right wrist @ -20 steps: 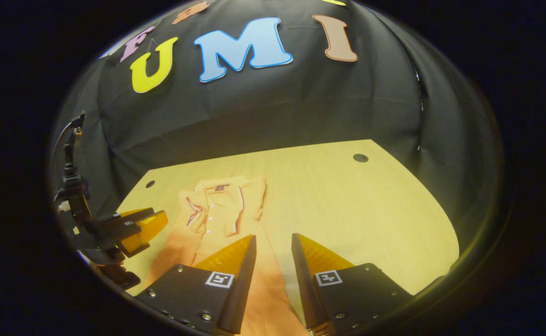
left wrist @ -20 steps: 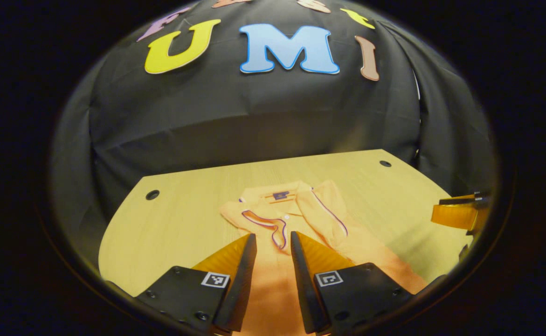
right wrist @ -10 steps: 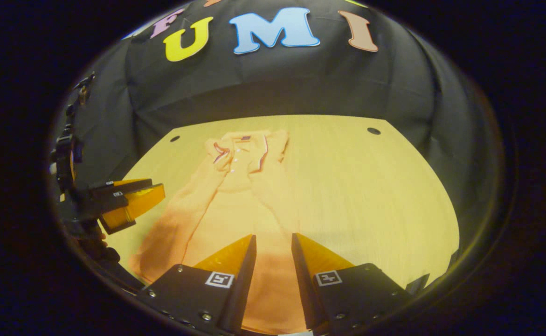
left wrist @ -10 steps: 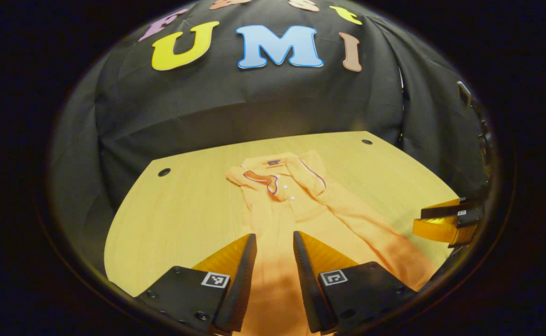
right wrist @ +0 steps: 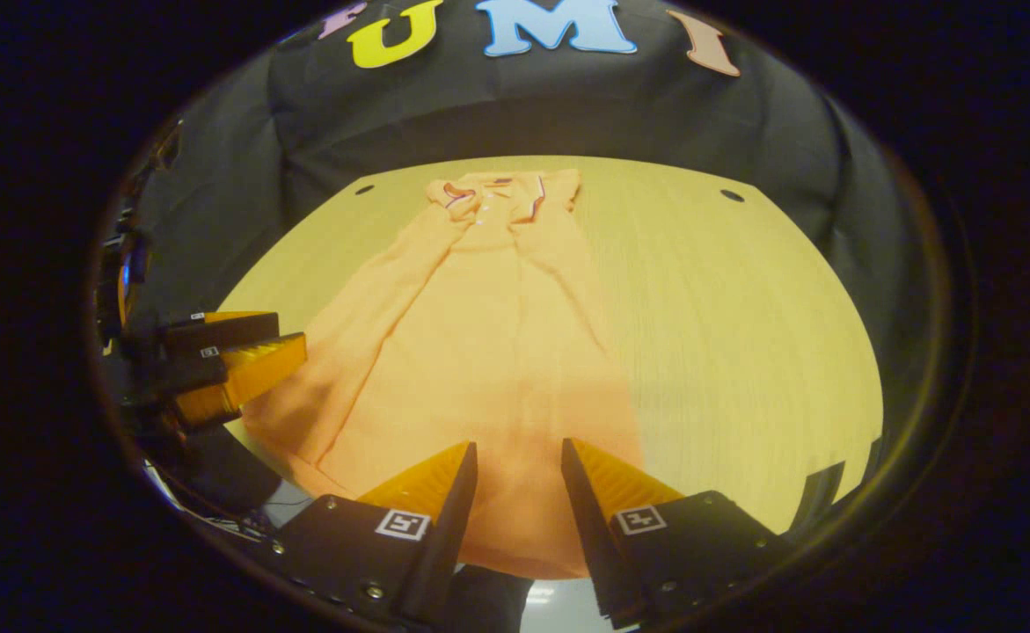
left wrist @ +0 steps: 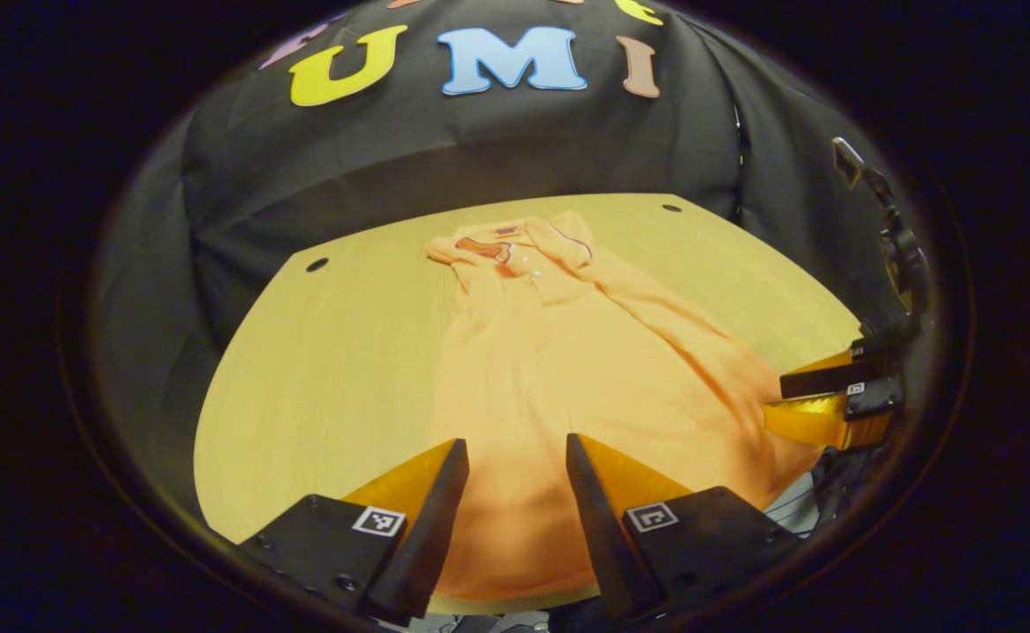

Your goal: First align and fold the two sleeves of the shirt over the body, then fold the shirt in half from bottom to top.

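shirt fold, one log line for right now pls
shirt: flat on table, collar at far end, sleeves folded over body | left tongs: open above hem | right tongs: open above hem | bottom fold: not yet done

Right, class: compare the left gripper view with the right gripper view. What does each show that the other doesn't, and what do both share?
Left gripper view: the left hand-held gripper, open over the hem, with the right one off at the right edge.

Right gripper view: the right hand-held gripper, open too, with the left one at the left edge.

Both: the orange polo shirt, sleeves folded over the body, collar at the far end, on the wooden table.
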A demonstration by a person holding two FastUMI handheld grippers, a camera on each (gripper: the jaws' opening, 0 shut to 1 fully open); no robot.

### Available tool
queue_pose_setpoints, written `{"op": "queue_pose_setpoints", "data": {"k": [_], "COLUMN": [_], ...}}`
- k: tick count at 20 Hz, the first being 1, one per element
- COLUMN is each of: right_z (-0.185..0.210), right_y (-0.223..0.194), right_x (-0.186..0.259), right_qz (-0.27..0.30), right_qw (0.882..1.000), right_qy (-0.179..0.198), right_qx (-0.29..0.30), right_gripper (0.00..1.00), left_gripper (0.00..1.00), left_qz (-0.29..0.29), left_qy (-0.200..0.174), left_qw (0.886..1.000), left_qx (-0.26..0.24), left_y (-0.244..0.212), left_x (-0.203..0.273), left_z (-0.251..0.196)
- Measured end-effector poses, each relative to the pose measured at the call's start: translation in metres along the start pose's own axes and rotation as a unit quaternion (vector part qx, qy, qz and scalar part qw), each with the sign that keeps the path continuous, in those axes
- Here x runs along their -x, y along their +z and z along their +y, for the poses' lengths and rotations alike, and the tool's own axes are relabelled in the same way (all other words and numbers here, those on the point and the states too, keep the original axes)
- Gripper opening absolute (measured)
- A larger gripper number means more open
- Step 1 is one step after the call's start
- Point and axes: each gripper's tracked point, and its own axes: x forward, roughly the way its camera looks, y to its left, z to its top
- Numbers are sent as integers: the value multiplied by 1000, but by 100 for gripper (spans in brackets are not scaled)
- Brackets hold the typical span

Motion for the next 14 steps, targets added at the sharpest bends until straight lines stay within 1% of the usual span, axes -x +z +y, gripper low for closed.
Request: {"op": "queue_pose_setpoints", "data": {"k": [1, 3, 4, 5, 6, 7, 8, 9, 10, 11, 12, 13, 14], "right_z": [-2, -4, -7, -7, -7, -7, -8, -8, -8, -8, -7, -7, -7], "right_y": [-4, -13, -18, -23, -25, -22, -27, -24, -25, -23, -24, -24, -24], "right_x": [-3, -5, -7, -10, -9, -13, -10, -10, -10, -11, -12, -12, -13], "right_qz": [6, 13, 18, 26, 28, 19, 25, 16, 15, 6, 0, -5, -12], "right_qw": [1000, 1000, 1000, 1000, 999, 999, 999, 999, 998, 998, 999, 999, 999], "right_qy": [-3, -8, -10, -9, -11, -13, -16, -19, -20, -20, -20, -20, -20], "right_qx": [1, 5, 10, 13, 18, 26, 36, 47, 56, 54, 47, 42, 42], "right_gripper": [63, 63, 63, 64, 66, 67, 66, 66, 66, 64, 64, 67, 67], "left_gripper": [77, 72, 79, 80, 81, 84, 84, 88, 87, 88, 87, 87, 87], "left_qz": [6, 15, 21, 26, 33, 45, 28, 32, 21, 19, 15, 16, 14], "left_qy": [2, 5, 9, 10, 13, 14, 16, 19, 21, 22, 25, 27, 30], "left_qw": [1000, 1000, 1000, 1000, 999, 999, 999, 999, 1000, 999, 999, 999, 999], "left_qx": [-4, -7, -9, -8, -6, -4, 1, 5, 10, 19, 32, 43, 43], "left_y": [-9, -24, -34, -44, -52, -62, -57, -57, -57, -58, -56, -54, -56], "left_x": [2, 4, 1, -2, -6, -9, -9, -9, -8, -10, -13, -15, -16], "left_z": [-1, -2, -1, -2, -3, -3, -1, -3, -4, -5, -5, -5, -5]}}
